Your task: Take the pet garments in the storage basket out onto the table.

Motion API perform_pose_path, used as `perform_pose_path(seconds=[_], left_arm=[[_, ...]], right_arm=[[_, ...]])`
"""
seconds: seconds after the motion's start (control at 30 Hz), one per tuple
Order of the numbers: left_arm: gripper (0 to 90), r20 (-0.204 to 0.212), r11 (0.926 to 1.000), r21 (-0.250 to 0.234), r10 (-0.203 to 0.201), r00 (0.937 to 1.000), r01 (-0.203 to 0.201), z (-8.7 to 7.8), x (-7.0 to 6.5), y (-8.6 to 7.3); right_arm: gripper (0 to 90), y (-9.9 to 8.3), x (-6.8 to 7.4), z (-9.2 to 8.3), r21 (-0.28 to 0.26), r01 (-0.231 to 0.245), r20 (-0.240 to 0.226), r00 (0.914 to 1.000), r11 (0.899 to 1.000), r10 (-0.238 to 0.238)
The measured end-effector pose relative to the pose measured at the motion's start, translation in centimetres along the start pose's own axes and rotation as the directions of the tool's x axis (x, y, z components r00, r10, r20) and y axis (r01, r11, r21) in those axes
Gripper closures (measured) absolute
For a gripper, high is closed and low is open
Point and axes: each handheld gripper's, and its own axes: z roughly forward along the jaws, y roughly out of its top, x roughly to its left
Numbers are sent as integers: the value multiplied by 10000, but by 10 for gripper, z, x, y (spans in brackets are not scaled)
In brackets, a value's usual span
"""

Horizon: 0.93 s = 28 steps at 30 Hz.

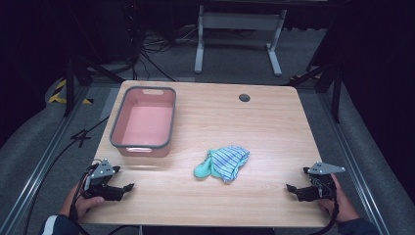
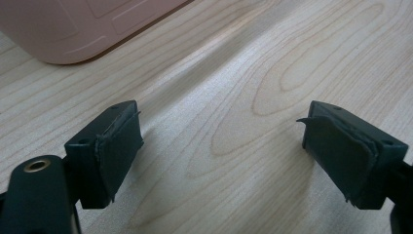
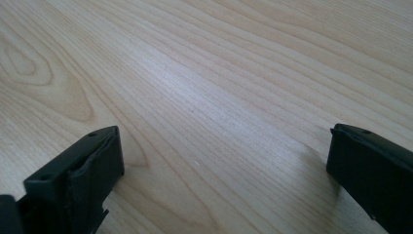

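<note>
A crumpled cloth [image 1: 224, 163], blue-striped with a mint-green part, lies near the middle of the wooden table [image 1: 274, 122]. A pink bin with a grey rim [image 1: 144, 121] stands at the back left with nothing inside; its lower corner [image 2: 73, 29] appears in the left gripper view. My left gripper [image 1: 123, 179] rests near the front left edge, open, with bare wood between its pads [image 2: 119, 148]. My right gripper [image 1: 297, 179] rests near the front right edge, also open, jaws wide apart over bare wood [image 3: 214, 146]. Both are well away from the cloth.
A dark round grommet [image 1: 244, 97] sits in the table's back right area. Beyond the table are a white desk frame [image 1: 240, 34], cables on grey carpet [image 1: 151, 54] and dark stands at both sides.
</note>
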Motion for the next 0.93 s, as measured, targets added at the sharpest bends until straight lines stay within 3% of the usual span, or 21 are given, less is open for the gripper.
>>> perform_pose_path(seconds=[0.2, 0.93], left_arm=[[139, -28, 9999, 14, 133, 9999, -133, 0, 1, 1], [126, -71, 10000, 40, 29, 10000, -29, 1, 0, 1]], right_arm=[[5, 0, 0, 0, 2, -1, -1, 10000, 10000, 1], [5, 0, 0, 0, 11, 30, 2, 10000, 10000, -30]])
